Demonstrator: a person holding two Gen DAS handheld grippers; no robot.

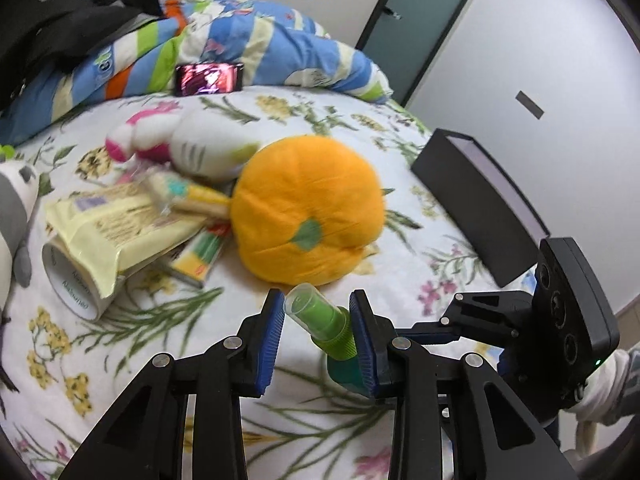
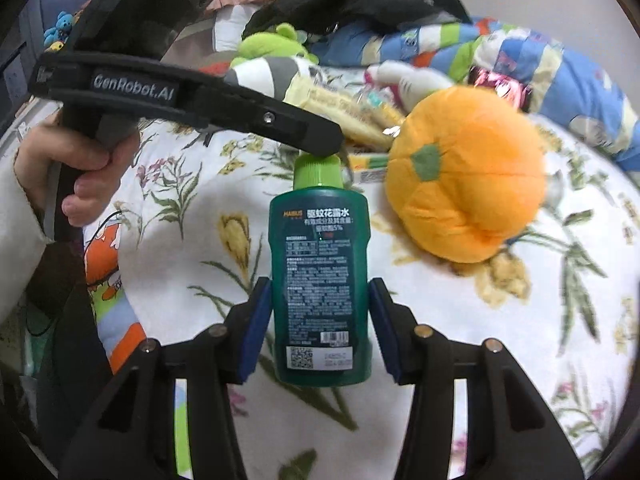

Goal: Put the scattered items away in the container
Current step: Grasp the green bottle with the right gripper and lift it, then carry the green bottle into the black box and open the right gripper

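Spread over the floral bed (image 2: 192,240), clutter lies ahead of the left hand-held gripper (image 1: 318,334) and right hand-held gripper (image 2: 320,328). A bottle (image 2: 320,280) is pinched at its body by the right and at its neck by the left; it is judged rigid, slick and moderately heavy, best held mid-body.

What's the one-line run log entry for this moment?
right gripper: jaws on green bottle body | left gripper: jaws around bottle neck | black container: beyond orange plush | bottle not yet binned

A home bedroom is shown: a white floral-printed bedspread (image 1: 360,128) is spread over a bed, with a rumpled blue striped cartoon quilt (image 1: 256,40) and soft plush toys (image 1: 180,140) scattered about.
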